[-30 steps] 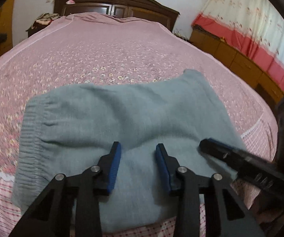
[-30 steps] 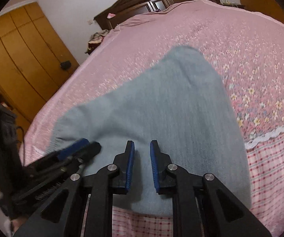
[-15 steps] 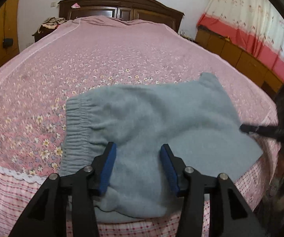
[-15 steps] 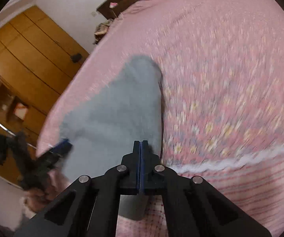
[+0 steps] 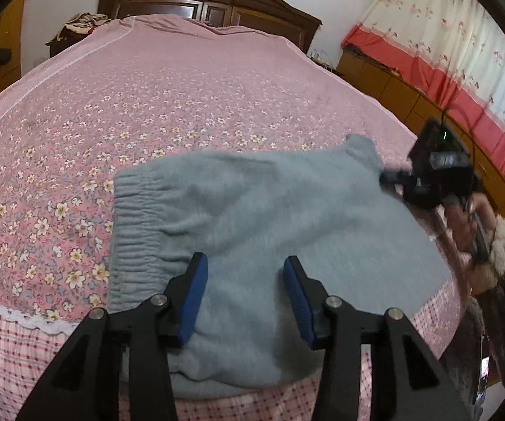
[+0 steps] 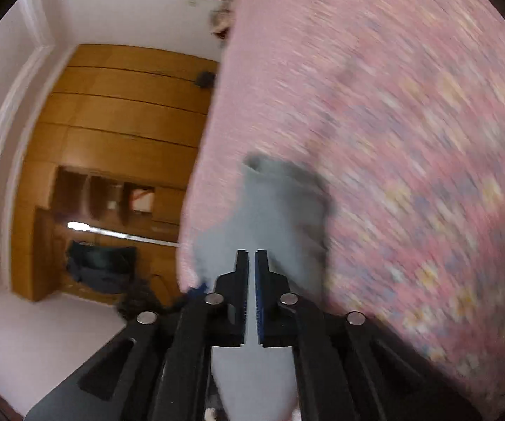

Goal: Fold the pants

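Grey-blue pants (image 5: 270, 210) lie folded on the pink flowered bed (image 5: 182, 87), with the elastic waistband (image 5: 136, 217) on the left. My left gripper (image 5: 245, 280) hovers over their near part, open, its blue pads apart with nothing pinched. My right gripper (image 5: 387, 177), held by a person's hand (image 5: 463, 217), points at the pants' right edge near the far corner. In the blurred right wrist view the right gripper (image 6: 251, 256) shows only a narrow slit between its pads. Its jaws are opening over the pants (image 6: 280, 203), and no cloth is clearly pinched between them.
A dark wooden headboard (image 5: 210, 3) stands at the far end of the bed. Low wooden cabinets (image 5: 392, 84) and red-and-white curtains (image 5: 463, 52) line the right side. A wooden wardrobe (image 6: 112, 122) stands beyond the bed's left side. The checked bed edge (image 5: 14, 351) is nearest.
The right gripper swung from beside my left gripper out to the pants' right edge, rolled, and narrowed its jaws. The left gripper widened a little, and the pants sit further right in its view.
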`<action>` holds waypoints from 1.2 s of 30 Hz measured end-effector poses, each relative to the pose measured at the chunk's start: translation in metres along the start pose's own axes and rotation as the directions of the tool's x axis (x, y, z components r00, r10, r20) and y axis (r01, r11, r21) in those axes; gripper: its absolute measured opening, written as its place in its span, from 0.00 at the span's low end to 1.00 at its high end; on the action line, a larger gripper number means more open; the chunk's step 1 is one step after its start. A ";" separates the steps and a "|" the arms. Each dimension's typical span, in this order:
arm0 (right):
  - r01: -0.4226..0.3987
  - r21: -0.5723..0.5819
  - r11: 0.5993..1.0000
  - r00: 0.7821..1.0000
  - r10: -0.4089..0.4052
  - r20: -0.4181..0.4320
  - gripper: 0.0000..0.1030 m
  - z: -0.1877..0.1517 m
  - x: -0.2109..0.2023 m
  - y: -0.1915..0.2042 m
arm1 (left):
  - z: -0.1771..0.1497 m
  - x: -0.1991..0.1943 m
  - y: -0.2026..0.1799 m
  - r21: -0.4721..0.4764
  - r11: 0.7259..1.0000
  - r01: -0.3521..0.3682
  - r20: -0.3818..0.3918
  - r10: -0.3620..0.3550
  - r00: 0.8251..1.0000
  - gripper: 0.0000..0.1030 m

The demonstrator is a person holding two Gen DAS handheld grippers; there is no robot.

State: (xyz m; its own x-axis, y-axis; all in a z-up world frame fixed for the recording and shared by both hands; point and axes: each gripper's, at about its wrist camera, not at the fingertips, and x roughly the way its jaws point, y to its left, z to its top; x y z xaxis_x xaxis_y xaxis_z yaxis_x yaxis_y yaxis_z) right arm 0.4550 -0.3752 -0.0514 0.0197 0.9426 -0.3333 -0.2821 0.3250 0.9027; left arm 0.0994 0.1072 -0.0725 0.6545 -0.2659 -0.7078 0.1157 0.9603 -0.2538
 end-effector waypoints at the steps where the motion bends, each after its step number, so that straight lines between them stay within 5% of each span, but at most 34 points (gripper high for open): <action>1: -0.021 0.002 1.000 1.000 0.021 -0.001 0.10 0.008 0.003 -0.002 | -0.003 -0.001 0.000 0.006 1.000 -0.001 0.000 0.001 1.000 0.47; 5: 0.056 0.057 0.997 0.998 -0.054 -0.038 0.00 0.033 0.006 -0.035 | -0.005 0.001 -0.006 0.036 0.999 -0.023 0.001 0.023 1.000 0.47; 7: 0.124 0.026 0.992 0.992 -0.124 0.022 0.00 0.039 -0.009 -0.035 | -0.009 -0.001 -0.009 0.046 0.998 -0.032 0.000 0.032 0.999 0.47; 9: 0.251 0.061 0.966 0.957 -0.257 0.137 0.02 0.046 -0.043 -0.029 | -0.010 0.000 -0.010 0.030 0.999 -0.034 0.002 0.034 0.999 0.47; 10: 0.239 0.058 0.969 0.956 -0.245 0.164 0.02 0.045 -0.058 -0.024 | -0.010 0.000 -0.011 0.022 0.999 -0.034 0.001 0.034 0.999 0.47; 13: 0.248 -0.046 0.968 0.946 -0.232 0.227 0.02 0.025 -0.106 0.010 | -0.010 0.001 -0.015 0.042 0.998 -0.045 0.008 0.045 0.999 0.47; 16: 0.353 -0.092 0.931 0.918 -0.325 0.226 0.04 -0.013 -0.142 0.032 | -0.016 0.003 -0.017 0.053 0.998 -0.044 0.032 0.042 0.999 0.48; 20: 0.390 -0.101 0.915 0.909 -0.366 0.201 0.19 -0.055 -0.172 0.036 | -0.019 0.002 -0.016 0.010 0.999 -0.036 0.043 0.036 0.998 0.50; 27: 0.332 -0.089 0.939 0.934 -0.314 0.167 0.36 -0.082 -0.157 0.040 | -0.012 -0.003 -0.024 -0.021 0.997 -0.078 0.007 0.078 0.997 0.53; 31: 0.244 -0.078 0.967 0.965 -0.234 0.119 0.53 -0.078 -0.114 0.041 | -0.010 -0.034 -0.030 -0.054 0.998 -0.019 0.049 0.022 0.999 0.56; 36: 0.291 -0.135 0.947 0.957 -0.289 0.034 0.54 -0.070 -0.062 0.041 | -0.016 -0.057 -0.017 -0.035 0.999 -0.039 0.063 0.041 0.997 0.65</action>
State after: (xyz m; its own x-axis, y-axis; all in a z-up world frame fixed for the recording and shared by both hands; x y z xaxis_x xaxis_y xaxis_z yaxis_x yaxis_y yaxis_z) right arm 0.3747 -0.4260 -0.0125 0.1330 0.8106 -0.5703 -0.3907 0.5717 0.7215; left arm 0.0478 0.1046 -0.0380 0.7042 -0.2204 -0.6749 0.0642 0.9665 -0.2487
